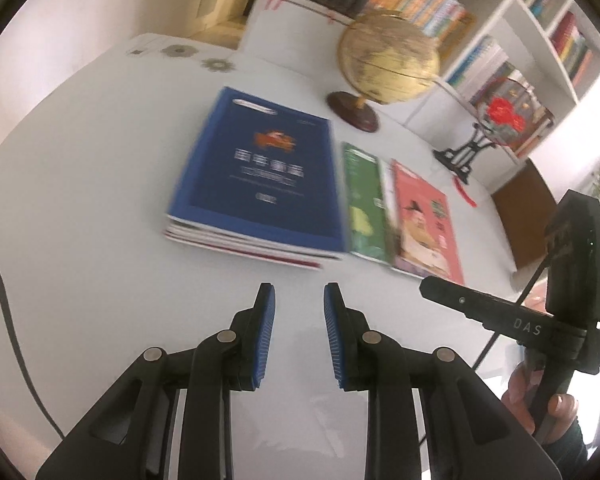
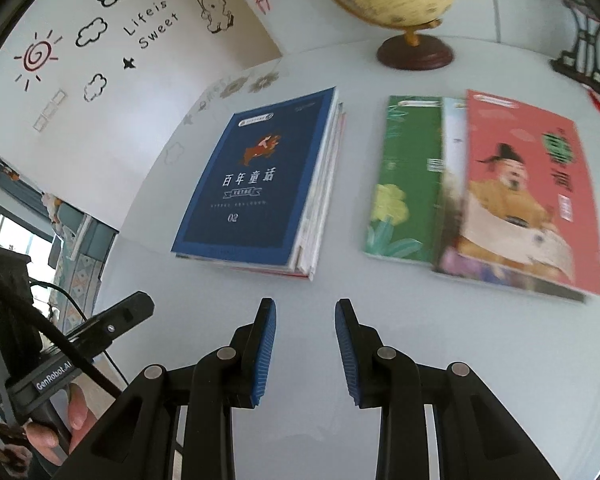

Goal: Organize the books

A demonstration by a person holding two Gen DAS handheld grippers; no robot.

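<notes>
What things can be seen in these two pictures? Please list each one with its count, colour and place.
blue book: one, dark blue, on top of a stack, left on the table
green book: one, green, right of the stack
red book: one, red, partly over the green book
globe: one, yellow with a brown base, behind the books
table: one, white
bookshelf: one, white, full, behind the table
left gripper: open, empty
right gripper: open, empty

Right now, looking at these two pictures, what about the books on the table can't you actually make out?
- Books under the blue book: both views, only page edges show beneath its cover.
- Green book: right wrist view, its right side is covered by the red book.
- Red book's title: blurred in both views.
- Shelf books: left wrist view, spines too small and blurred.
</notes>
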